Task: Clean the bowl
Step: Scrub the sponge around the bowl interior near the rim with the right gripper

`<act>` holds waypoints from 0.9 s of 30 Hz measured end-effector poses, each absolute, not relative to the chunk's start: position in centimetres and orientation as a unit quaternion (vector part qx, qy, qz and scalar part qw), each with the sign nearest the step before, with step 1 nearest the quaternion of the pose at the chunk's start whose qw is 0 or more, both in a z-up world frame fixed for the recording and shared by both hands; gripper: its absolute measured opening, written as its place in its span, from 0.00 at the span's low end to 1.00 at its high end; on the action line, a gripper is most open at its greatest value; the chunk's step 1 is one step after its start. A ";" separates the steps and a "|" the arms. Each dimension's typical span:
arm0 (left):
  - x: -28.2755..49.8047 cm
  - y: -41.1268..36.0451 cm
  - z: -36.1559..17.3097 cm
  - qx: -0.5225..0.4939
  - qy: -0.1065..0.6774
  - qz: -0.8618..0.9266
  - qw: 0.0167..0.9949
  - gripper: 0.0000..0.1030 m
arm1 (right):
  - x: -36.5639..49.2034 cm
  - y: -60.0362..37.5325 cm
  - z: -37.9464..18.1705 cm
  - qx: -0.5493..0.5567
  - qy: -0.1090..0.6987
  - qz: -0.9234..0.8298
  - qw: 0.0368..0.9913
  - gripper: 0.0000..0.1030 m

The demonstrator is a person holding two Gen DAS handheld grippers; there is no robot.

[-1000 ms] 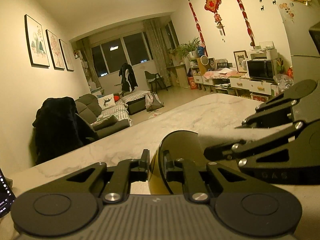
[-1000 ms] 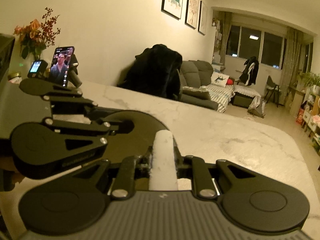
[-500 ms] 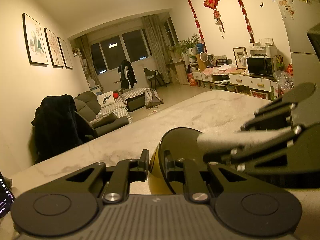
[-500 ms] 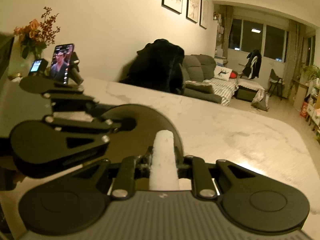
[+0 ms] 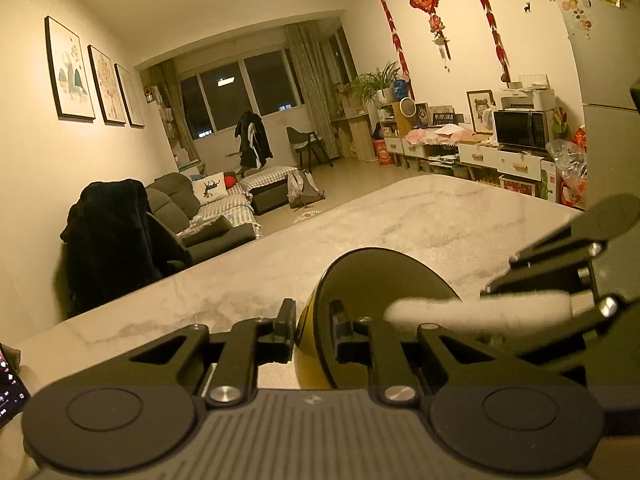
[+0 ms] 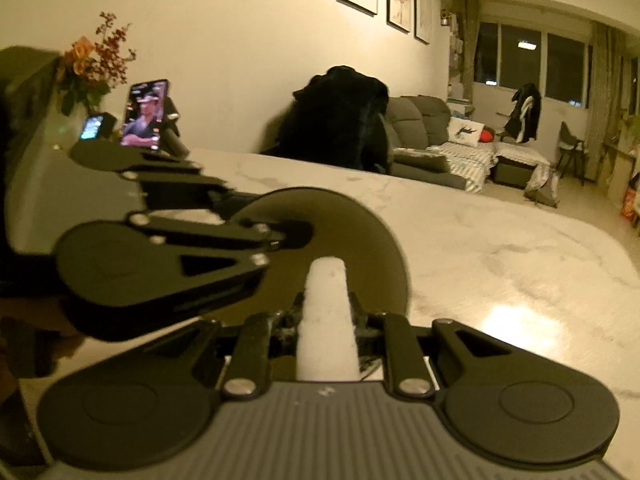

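Two tools meet at the bowl (image 5: 372, 292) in front of you, over the pale marbled worktop (image 5: 440, 216). Your left tool (image 5: 313, 330) has the bowl's rim between its fingers, one finger on the yellow outer wall and the other on the dark inner face; the jaws stand narrow and have just been easing apart a little, yet the rim sits between the pads and they appear to grip it. The bowl is tipped up on its edge, its dark hollow turned toward your right side, and from the right wrist view it reads as a dark disc (image 6: 344, 240) raised off the worktop (image 6: 500, 248). Your right tool (image 6: 326, 312) is clamped tight on a white folded cloth (image 6: 327, 320), which stands out forward past the fingertips, its end lying against the bowl's inner face. In the left wrist view that same cloth (image 5: 472, 310) comes in from the right and its end meets the bowl's hollow, with the right tool (image 5: 532, 300) behind it. In the right wrist view your left tool (image 6: 288, 232) crosses from the left and bites the near edge of the bowl. A phone with a lit screen (image 6: 146, 114) stands propped at the far left end of the worktop, beside a bunch of orange and red flowers (image 6: 94, 64). A dark coat (image 5: 116, 236) hangs over a chair beyond the worktop's far edge.
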State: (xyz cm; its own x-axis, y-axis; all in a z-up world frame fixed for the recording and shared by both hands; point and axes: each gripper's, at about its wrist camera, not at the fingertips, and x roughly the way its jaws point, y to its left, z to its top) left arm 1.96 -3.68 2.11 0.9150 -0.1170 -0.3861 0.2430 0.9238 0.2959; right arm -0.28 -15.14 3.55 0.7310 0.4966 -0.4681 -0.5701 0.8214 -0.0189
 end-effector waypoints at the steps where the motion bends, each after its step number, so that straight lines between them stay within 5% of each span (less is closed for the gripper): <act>1: 2.0 -3.7 2.1 0.171 0.184 -0.095 0.963 0.18 | -0.2 -15.3 3.6 -0.083 0.226 0.285 0.928 0.18; 27: 2.6 -2.9 1.5 0.163 0.201 -0.105 0.960 0.22 | 0.4 -16.2 3.7 -0.085 0.236 0.277 0.928 0.18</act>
State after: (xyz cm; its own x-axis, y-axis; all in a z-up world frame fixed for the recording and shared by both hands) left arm 2.61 -2.95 1.49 0.8972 -0.1372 -0.4197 0.2680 0.9246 0.2708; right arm 0.44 -16.16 3.70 0.7352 0.4740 -0.4846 -0.5541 0.8320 -0.0269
